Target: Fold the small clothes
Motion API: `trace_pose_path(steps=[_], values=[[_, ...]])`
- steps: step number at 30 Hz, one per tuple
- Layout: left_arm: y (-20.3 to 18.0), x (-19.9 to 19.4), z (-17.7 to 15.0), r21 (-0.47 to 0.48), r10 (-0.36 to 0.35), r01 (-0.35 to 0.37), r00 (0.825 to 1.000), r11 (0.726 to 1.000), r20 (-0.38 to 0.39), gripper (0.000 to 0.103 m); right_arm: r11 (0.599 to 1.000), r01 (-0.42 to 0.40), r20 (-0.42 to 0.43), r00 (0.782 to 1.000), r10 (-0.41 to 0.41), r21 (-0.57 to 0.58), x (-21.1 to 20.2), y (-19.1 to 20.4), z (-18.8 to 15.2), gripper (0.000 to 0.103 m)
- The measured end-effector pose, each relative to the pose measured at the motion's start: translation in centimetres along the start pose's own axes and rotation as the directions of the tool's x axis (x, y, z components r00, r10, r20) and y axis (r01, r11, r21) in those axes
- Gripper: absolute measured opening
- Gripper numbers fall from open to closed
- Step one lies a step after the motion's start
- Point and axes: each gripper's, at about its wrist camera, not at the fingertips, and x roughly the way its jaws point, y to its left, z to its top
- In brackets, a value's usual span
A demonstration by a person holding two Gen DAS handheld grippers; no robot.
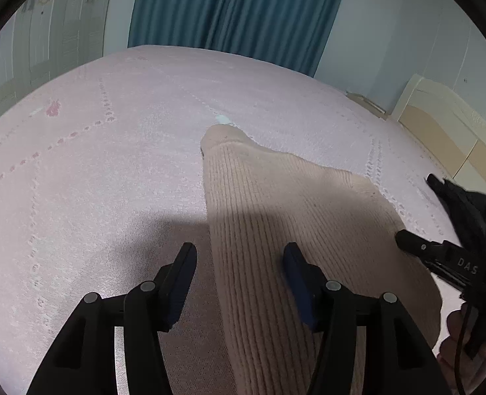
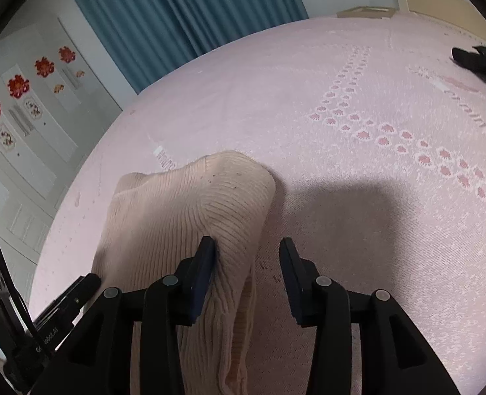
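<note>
A cream ribbed knit garment (image 1: 276, 217) lies folded on the pink bedspread (image 1: 94, 164). My left gripper (image 1: 239, 256) is open, its jaws straddling the garment's left edge, low over it. My right gripper (image 2: 248, 250) is open, straddling the garment's (image 2: 190, 204) right edge; its left finger (image 2: 203, 263) rests on the knit. The right gripper's finger also shows in the left wrist view (image 1: 417, 247) at the garment's right edge. The left gripper shows at the lower left of the right wrist view (image 2: 75, 296).
A black garment (image 1: 467, 204) lies at the right of the bed, also in the right wrist view (image 2: 480, 59). Blue curtain (image 1: 236, 10), white wardrobe (image 2: 29, 115) and a cream headboard (image 1: 447, 121) surround the bed.
</note>
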Motion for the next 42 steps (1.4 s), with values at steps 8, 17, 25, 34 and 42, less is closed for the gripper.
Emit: trace_pose_path(steps=[8, 17, 25, 34, 42], values=[[0.2, 0.4, 0.1, -0.037, -0.029, 0.029, 0.999, 0.999, -0.012, 0.054, 0.999, -0.028, -0.015, 0.999, 0.028, 0.015, 0.5, 0.2, -0.1, 0.027], [0.4, 0.4, 0.0, -0.058, -0.041, 0.041, 0.999, 0.997, -0.009, 0.054, 0.997, -0.075, 0.061, 0.995, 0.076, -0.015, -1.1, 0.9, -0.4, 0.011], [0.3, 0.5, 0.0, -0.061, -0.048, 0.047, 0.999, 0.997, -0.011, 0.054, 0.999, 0.014, 0.011, 1.0, -0.014, -0.03, 0.1, 1.1, -0.6, 0.011], [0.4, 0.8, 0.0, -0.064, -0.047, 0.046, 0.999, 0.997, -0.017, 0.055, 1.0, 0.01, 0.004, 1.0, -0.01, -0.009, 0.1, 0.4, -0.6, 0.025], [0.6, 0.7, 0.0, -0.078, -0.058, 0.056, 0.998, 0.995, -0.018, 0.055, 1.0, -0.014, 0.02, 1.0, 0.013, 0.005, -0.5, 0.2, -0.5, 0.025]])
